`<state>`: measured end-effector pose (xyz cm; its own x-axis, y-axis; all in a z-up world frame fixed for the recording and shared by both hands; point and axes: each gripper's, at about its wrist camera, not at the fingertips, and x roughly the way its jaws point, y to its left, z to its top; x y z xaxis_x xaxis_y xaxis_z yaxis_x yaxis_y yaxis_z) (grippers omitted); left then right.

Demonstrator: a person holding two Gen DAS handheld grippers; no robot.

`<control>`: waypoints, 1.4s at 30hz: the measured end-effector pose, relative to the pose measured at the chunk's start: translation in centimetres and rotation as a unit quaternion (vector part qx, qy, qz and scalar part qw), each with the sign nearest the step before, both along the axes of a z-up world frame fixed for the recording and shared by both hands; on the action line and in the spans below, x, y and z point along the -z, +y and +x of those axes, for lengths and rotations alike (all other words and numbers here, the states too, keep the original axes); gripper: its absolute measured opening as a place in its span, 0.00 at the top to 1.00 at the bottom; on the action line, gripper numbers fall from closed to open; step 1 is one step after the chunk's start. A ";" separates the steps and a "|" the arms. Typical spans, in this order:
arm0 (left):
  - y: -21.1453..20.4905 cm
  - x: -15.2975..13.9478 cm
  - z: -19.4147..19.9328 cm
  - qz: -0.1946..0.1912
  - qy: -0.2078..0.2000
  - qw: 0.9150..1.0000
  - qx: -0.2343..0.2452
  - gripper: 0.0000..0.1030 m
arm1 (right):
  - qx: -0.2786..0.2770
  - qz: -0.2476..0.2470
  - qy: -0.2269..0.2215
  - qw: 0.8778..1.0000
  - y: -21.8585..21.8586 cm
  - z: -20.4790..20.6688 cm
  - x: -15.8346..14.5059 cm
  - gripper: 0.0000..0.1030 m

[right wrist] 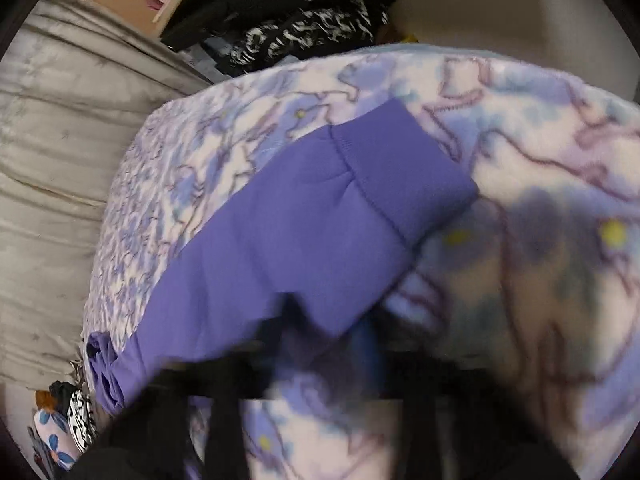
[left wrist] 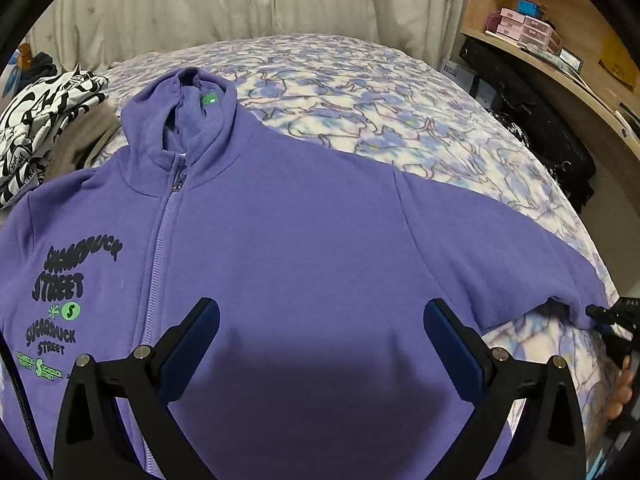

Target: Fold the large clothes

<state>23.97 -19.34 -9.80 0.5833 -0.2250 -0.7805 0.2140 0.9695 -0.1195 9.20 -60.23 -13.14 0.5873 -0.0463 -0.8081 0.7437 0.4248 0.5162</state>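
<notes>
On bed (left wrist: 360, 92) — hoodie (left wrist: 280, 220), right tool (right wrist: 320, 332) pinching sleeve (right wrist: 304, 216).

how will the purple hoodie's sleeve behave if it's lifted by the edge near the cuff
The sleeve will probably hang floppy: thick, soft fleece, already creasing on the blanket. The ribbed cuff looks firmer and may hold shape. It likely drags on the fuzzy bedding rather than sliding.

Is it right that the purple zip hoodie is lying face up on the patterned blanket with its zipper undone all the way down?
Not quite. The hoodie does lie face up on the patterned blanket, but its zipper is done up, closed to the collar. The left wrist view shows this, with the open left gripper over the chest.
</notes>
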 end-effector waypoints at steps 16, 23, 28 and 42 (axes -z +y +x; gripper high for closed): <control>12.2 -3.4 -0.3 -0.030 -0.029 0.993 -0.110 0.02 | -0.340 -0.284 -0.165 0.881 26.9 10.2 -16.6 0.92; 17.6 -1.5 -0.4 -0.041 -0.007 0.990 -0.138 0.02 | -0.480 -0.254 -0.033 0.839 36.4 11.6 -6.8 0.84; 19.0 0.2 -0.5 -0.076 0.019 0.989 -0.126 0.02 | -0.484 -0.187 -0.016 0.855 35.1 9.1 -4.3 0.61; 13.3 4.7 2.7 -0.224 0.153 0.962 -0.025 0.19 | -0.358 -0.075 -0.096 0.926 29.1 2.6 -5.1 0.55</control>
